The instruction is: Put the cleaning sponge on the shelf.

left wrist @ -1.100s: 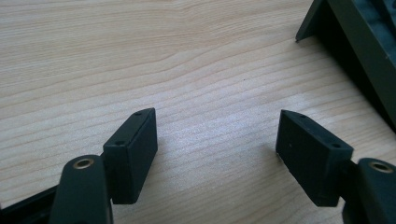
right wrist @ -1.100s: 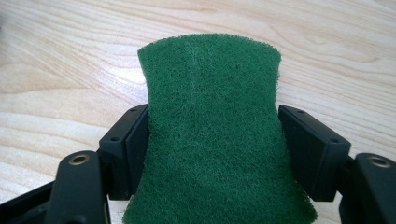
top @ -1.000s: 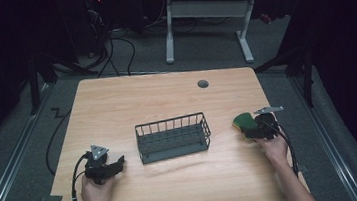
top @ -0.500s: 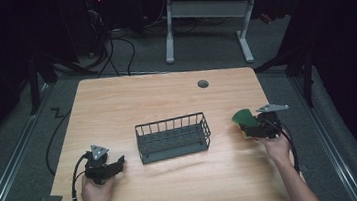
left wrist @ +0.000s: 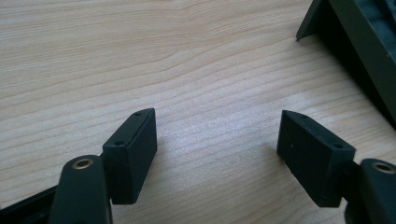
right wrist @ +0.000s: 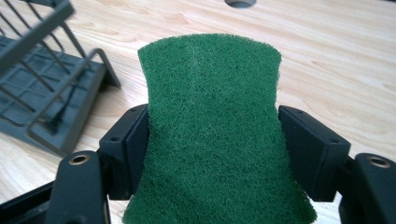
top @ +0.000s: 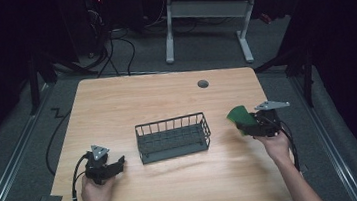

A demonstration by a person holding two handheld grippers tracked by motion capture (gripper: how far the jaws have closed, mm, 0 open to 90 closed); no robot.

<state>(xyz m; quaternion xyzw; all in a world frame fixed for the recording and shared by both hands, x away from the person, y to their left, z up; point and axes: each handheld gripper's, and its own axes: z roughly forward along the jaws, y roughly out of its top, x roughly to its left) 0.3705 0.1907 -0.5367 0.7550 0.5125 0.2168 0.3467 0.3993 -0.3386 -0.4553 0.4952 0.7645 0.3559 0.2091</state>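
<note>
A green scouring pad (right wrist: 212,126) sits squeezed between the two black jaws of my right gripper (right wrist: 214,144), its edges pinched inward where the jaws press. From above, the same green pad (top: 239,115) sticks out of my right gripper (top: 250,123), held above the table to the right of a dark wire basket (top: 172,136). My left gripper (top: 115,166) rests low at the table's front left, open, and in its own view my left gripper (left wrist: 217,140) has only bare wood between the jaws. A corner of the basket (left wrist: 355,42) shows at the upper right there.
The wooden table (top: 166,101) has a round grommet hole (top: 203,84) near its far edge. A cable (top: 78,191) trails from the left gripper off the front. Beyond the table stands a white desk frame (top: 203,22) on a dark floor with cables.
My right gripper has risen with the green pad and shifted slightly, staying right of the basket. The left hand has kept still.
</note>
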